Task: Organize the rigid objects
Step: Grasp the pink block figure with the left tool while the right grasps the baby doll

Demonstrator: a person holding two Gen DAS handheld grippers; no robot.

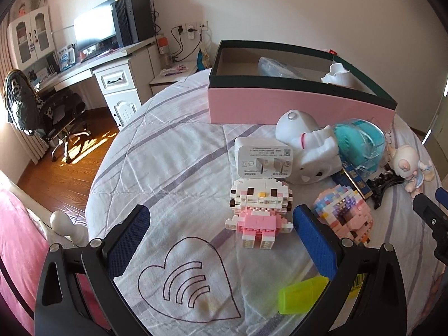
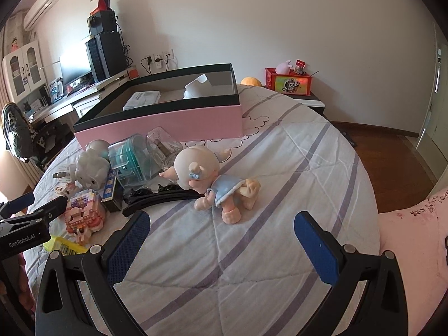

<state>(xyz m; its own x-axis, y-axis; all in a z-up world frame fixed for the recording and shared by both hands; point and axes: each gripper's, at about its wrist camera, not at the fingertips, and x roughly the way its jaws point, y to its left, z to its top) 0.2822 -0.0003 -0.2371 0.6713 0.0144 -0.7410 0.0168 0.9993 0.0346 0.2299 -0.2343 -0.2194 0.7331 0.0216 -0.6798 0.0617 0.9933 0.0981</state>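
Note:
On the bed a pink box [image 1: 294, 106] with a dark rim stands at the back, with a white item and a clear packet inside. In front of it lie a white charger [image 1: 261, 158], a white toy [image 1: 306, 148], a teal clear case [image 1: 359, 142], a pink-and-white brick cat [image 1: 259, 210], a pastel brick figure [image 1: 345, 212] and a doll [image 1: 410, 168]. My left gripper [image 1: 221, 224] is open, just short of the brick cat. In the right wrist view the doll in a blue dress [image 2: 215, 184] lies ahead of my open right gripper [image 2: 222, 229]. The pink box [image 2: 168, 120] sits behind.
A yellow-green plastic piece [image 1: 301, 295] lies by my left gripper's right finger. A black hair clip [image 2: 159, 196] and a clear glass [image 2: 165, 148] lie near the doll. A desk with a monitor [image 1: 95, 29] and a chair [image 1: 42, 112] stand left of the bed; a nightstand with a red box [image 2: 288, 81] stands behind.

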